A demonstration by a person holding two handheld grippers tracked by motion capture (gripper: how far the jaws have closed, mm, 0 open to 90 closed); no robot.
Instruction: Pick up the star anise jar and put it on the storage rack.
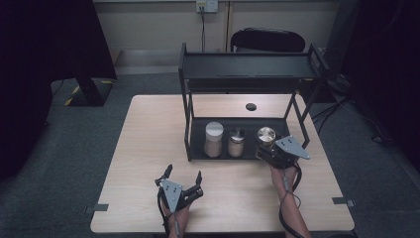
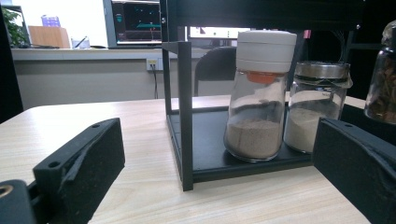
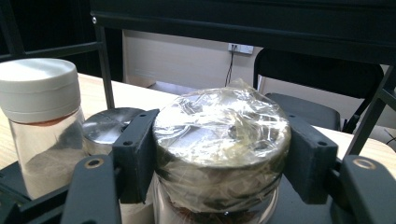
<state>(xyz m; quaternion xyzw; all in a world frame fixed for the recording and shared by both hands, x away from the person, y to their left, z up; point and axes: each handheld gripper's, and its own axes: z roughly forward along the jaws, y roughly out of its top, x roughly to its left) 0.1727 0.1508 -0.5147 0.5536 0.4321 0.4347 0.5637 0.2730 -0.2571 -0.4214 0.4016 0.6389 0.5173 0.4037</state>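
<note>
The right tool (image 3: 219, 158) is clamped on the foil-wrapped lid of a glass jar (image 3: 222, 140), one jaw on each side. The jar stands at the right end of the black rack's (image 1: 187, 129) lower tray, close to the rack's right posts. Just left of it in the same tray stand a metal-lidded jar (image 1: 236, 142) and a taller white-capped jar (image 1: 214, 140), both holding pale powder. The upper shelf hangs low over all three lids. The left tool (image 1: 184, 181) rests on the near part of the worktop (image 1: 143, 163), jaws apart and empty, with bare wood around it. The worktop is light wood. Grey carpet surrounds it, and a dark chair (image 1: 267, 40) stands beyond.
</note>
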